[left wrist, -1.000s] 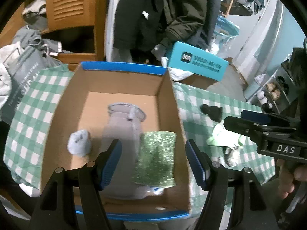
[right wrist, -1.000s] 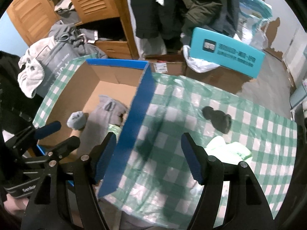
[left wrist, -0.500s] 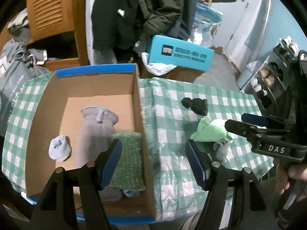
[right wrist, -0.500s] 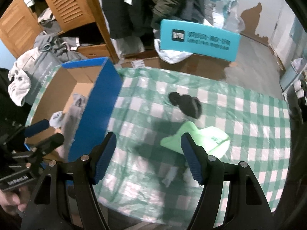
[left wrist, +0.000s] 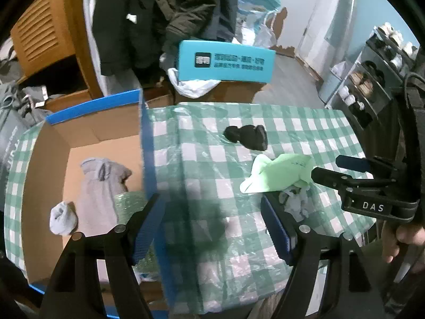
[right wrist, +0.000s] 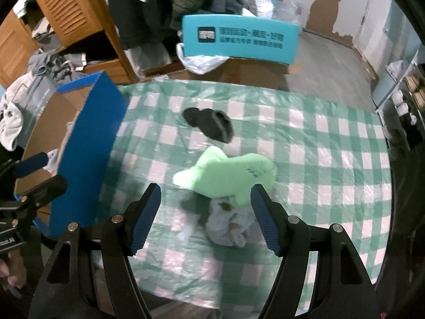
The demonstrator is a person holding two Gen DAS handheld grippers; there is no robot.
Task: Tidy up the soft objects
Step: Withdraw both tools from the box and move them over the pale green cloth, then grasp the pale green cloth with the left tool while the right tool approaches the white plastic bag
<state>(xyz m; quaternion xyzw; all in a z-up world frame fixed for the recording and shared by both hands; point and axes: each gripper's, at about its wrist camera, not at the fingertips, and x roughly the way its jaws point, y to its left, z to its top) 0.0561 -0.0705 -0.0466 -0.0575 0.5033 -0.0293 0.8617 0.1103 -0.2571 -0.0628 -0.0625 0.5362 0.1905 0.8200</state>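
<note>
A cardboard box [left wrist: 106, 130] with blue outer walls [right wrist: 87, 138] stands at the left of the green checked tablecloth [left wrist: 207, 159]. Inside it lie a grey garment [left wrist: 101, 191], a rolled grey sock [left wrist: 62, 218] and a green textured cloth [left wrist: 127, 202]. On the cloth lie a black sock [right wrist: 209, 126], a light green soft piece [right wrist: 228, 178] and a crumpled grey sock [right wrist: 228, 228]. My right gripper [right wrist: 205, 219] hangs open above the crumpled grey sock and the green piece's near edge. My left gripper [left wrist: 212, 226] is opening over the box's right wall, holding nothing.
A teal carton [left wrist: 225, 61] and a white plastic bag [left wrist: 194, 87] sit behind the table. Dark coats [left wrist: 159, 13] hang by a wooden cabinet [left wrist: 45, 34]. A shoe rack [left wrist: 372, 79] stands at the right. Clothes are piled at the left [right wrist: 16, 111].
Both grippers have moved right, from above the box to above the checked cloth. The green piece and crumpled grey sock now lie under the right gripper. The left jaws stand slightly wider.
</note>
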